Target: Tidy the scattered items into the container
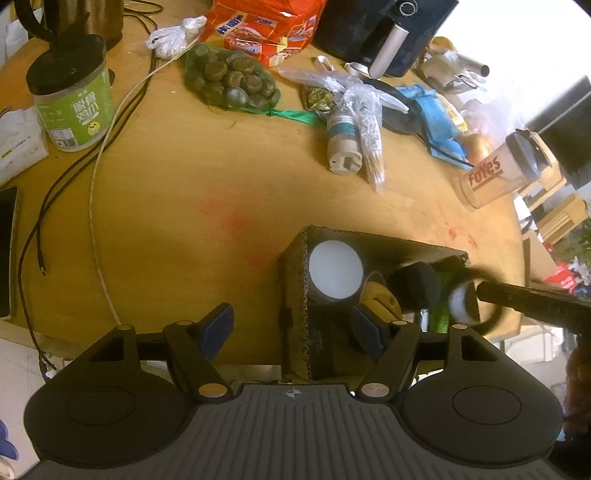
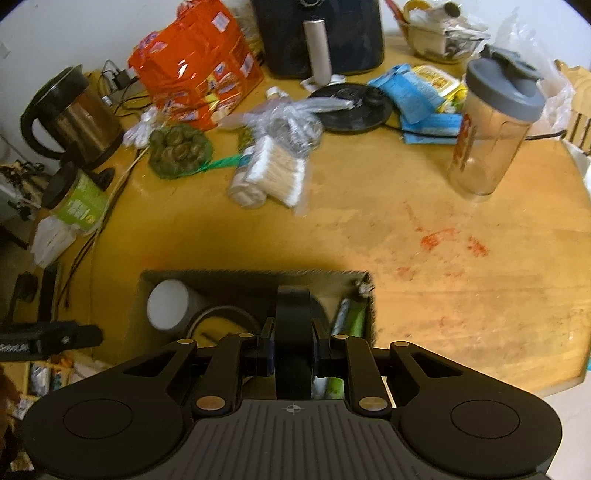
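Table (image 2: 424, 229): your round wooden top, red smears to the right of the box.
Box (image 2: 255, 278): open cardboard container at the near edge, straight ahead of both your tools.
Clutter: orange bag (image 2: 195, 62), black appliance (image 2: 321, 33), shaker (image 2: 491, 129) and swab pack (image 2: 277, 173) all lie well beyond the box.
Cup (image 1: 335, 269): white-topped, inside the box at its left end.
Tube (image 2: 351, 319): green, inside the box at its right end.
Right gripper (image 2: 293, 350): your fingers are clamped on a black roll (image 2: 293, 325), held on edge over the middle of the box.
Left gripper (image 1: 291, 325): your jaws stand wide apart and empty, straddling the box's left wall.
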`<state>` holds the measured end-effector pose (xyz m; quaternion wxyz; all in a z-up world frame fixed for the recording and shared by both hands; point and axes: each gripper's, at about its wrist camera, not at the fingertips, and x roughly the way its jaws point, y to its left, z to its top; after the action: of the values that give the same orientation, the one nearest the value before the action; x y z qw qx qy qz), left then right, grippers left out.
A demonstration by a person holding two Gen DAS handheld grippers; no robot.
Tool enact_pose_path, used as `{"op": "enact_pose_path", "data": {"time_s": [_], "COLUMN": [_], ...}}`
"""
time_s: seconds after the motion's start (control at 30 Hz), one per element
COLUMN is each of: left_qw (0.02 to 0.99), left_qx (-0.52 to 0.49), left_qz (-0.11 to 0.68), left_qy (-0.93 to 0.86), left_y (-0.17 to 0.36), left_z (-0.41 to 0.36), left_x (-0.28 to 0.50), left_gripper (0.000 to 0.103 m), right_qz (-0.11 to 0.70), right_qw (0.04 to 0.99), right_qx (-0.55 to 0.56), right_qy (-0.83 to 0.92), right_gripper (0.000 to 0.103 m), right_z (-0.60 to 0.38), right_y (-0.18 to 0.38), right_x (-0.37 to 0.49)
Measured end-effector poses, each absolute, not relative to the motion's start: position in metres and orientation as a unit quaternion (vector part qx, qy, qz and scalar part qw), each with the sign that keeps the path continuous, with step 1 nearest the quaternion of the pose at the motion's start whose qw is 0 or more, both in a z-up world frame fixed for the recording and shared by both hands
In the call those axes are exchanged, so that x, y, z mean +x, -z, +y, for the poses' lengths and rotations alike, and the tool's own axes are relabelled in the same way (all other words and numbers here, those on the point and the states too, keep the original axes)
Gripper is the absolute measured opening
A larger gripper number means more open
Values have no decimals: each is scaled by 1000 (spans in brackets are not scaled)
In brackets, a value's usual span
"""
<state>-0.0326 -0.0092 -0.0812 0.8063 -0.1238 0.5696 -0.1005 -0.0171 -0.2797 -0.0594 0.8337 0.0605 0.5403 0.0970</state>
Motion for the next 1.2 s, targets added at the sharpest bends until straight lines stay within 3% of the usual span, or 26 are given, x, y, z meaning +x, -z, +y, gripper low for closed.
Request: {"op": "enact_pose_path", "data": {"time_s": [0.03,0.07,0.1,0.13,0.6,1.2], "left_qw": [806,805,805,804,806,797], "left_qx": [-123,-123,-122,-121,-117,-123], "left_qz": [570,571,571,572,571,585], "left_qy": [102,104,105,107,107,92], "left_y": [82,82,82,83,81,88], "left_z": [-10,-11,-11,-12,-18,-20], "left_x": [-33,-33,-33,-33,-29,-26], "left_gripper": [70,70,70,70,70,70], "right_qz": [540,540,537,535,539,572], "right_qw": [835,836,838,840,840,808], "right_qx": [55,50,48,45,61,36], "right_qy": [-91,-86,-80,-73,-25,-132], "right_gripper": [30,49,60,62,80,86], "right_z": [-279,-277,-278,-278,-298,-270], "right_y": [59,58,57,56,58,74], "right_x": [-18,-20,-21,-22,-20,-12]}}
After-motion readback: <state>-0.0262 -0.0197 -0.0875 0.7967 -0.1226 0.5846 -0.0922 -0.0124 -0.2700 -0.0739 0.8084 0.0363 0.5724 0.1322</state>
